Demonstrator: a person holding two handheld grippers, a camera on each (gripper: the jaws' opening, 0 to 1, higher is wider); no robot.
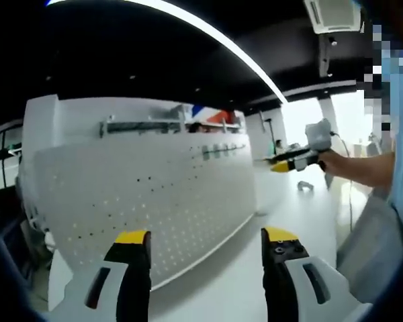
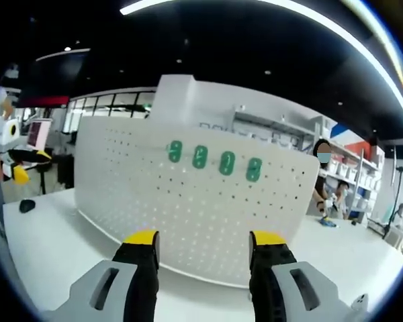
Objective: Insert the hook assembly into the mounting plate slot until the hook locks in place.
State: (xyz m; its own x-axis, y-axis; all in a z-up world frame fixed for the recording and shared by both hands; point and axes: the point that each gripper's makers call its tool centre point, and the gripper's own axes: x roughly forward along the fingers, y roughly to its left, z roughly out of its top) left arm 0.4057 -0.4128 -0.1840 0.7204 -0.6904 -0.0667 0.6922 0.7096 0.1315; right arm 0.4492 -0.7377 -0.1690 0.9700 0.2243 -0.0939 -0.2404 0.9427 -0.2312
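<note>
Standing upright mid-frame on the white table (image 2: 47, 248), the perforated mounting plate (image 2: 188, 208) carries four green hooks (image 2: 213, 159) near its top. Left gripper (image 1: 207, 249) and right gripper (image 2: 203, 249) sit at bottom centre, jaws apart, holding nothing.

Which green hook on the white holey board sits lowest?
The green hook at the right end of the row on the pegboard, seen in the right gripper view. The other three sit a little higher, stepping up toward the left.

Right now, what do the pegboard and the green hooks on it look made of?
Pegboard: likely white painted sheet metal or plastic, matte, evenly punched with small holes, thin edge. Green hooks: four glossy, translucent-looking pieces, probably plastic; too blurred to be sure. Tabletop: smooth white, slightly reflective, perhaps laminate.
</note>
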